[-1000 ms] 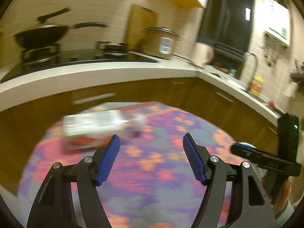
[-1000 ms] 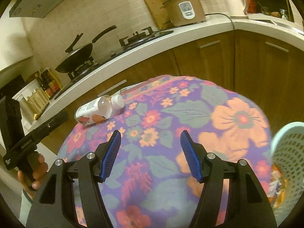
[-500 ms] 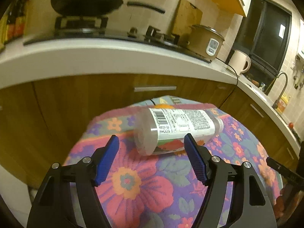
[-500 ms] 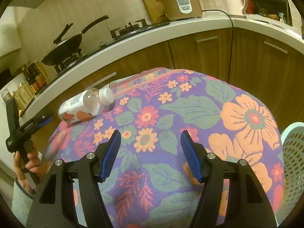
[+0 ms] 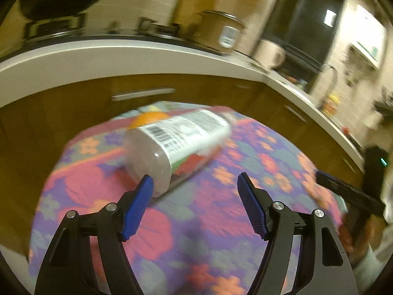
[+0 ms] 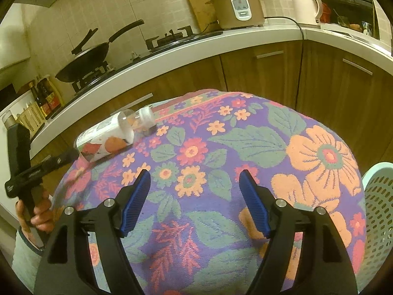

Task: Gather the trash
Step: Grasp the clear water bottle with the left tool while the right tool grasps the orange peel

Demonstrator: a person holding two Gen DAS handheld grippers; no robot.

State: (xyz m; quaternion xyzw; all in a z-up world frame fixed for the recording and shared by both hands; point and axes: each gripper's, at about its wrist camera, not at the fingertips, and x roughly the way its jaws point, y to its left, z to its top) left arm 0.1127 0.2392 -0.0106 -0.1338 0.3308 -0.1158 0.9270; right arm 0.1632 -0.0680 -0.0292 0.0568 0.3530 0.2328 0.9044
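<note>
left tool (image 5: 195,183) level, spread wide at bottle (image 5: 179,142) base.

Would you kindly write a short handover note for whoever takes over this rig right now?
Left gripper: open, empty, its left pad right by the base of the bottle.
Right gripper: open, empty, over the floral cloth.
Bottle: on its side at the cloth's far left edge, cap on.
Basket: at the right edge.
Done: nothing grasped yet.
Left: grip the bottle, probably carry it to the basket.
</note>
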